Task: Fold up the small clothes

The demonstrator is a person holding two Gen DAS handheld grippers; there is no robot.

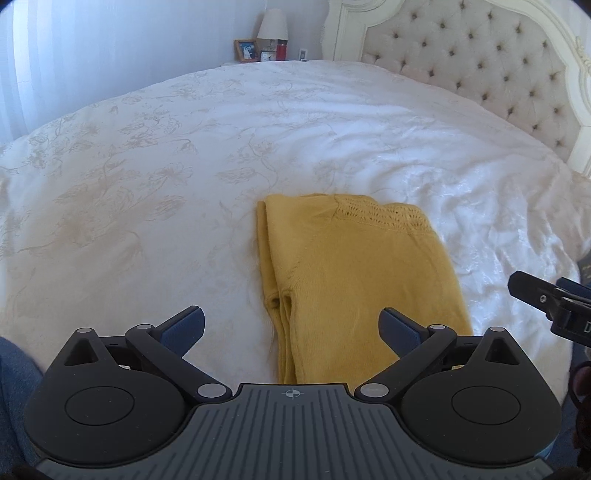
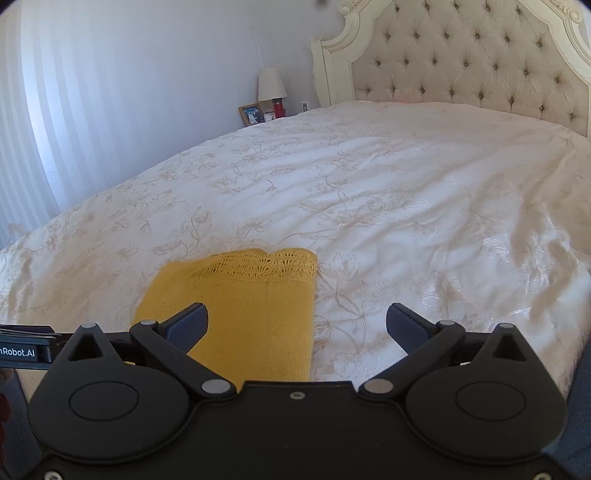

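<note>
- Yellow knit garment [image 1: 354, 273]: lies folded into a compact rectangle on the near part of the bed, flat against the cover; an openwork lace band [image 2: 266, 266] runs along its far edge, and layered folds show at its left side in the left wrist view.
- Left gripper [image 1: 291, 325]: held above the garment's near edge, jaws spread wide apart, nothing between them.
- Right gripper [image 2: 297, 321]: held over the garment's right edge and the bare cover beside it, jaws likewise wide apart and holding nothing.
- Bedspread [image 1: 147, 166]: white with a pale floral pattern, rumpled toward the right.
- Tufted headboard [image 2: 461, 62]: cream, at the far right.
- Nightstand items: lamp [image 1: 272, 26], framed photo [image 1: 245, 50], red container [image 1: 281, 51].
</note>
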